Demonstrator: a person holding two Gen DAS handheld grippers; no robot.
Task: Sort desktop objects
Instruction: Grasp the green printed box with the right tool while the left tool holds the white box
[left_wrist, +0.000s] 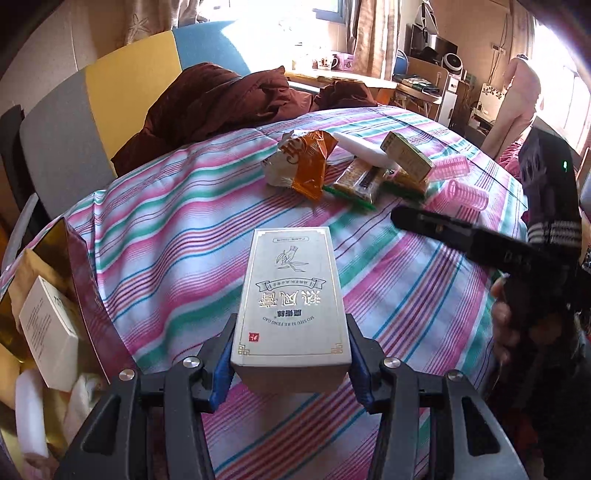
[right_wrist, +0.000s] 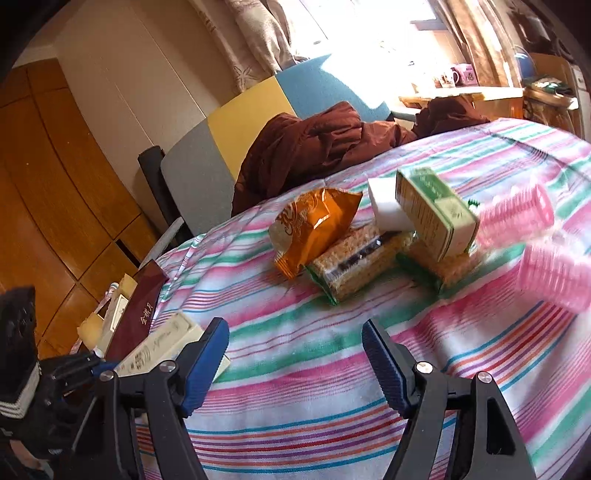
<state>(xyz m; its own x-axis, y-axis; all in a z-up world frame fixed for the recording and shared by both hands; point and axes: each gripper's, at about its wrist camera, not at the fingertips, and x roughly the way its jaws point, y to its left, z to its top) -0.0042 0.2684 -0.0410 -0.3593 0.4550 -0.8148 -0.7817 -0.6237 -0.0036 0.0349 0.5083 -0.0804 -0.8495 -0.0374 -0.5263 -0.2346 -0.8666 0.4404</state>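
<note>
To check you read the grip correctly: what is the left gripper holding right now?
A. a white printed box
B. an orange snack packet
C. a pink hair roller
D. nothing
A: in the left wrist view the left gripper has its fingers clamped on both sides of the white printed box.

The white box (left_wrist: 291, 306) shows, upside down, big gold letters 祛风膏 and the small line "MO SHU SI RE FENG GAO"; a tiny red stamp sits in its corner, too small to read. The dark red box (right_wrist: 135, 317) has gold letters, 金 first; the rest is unclear.
</note>
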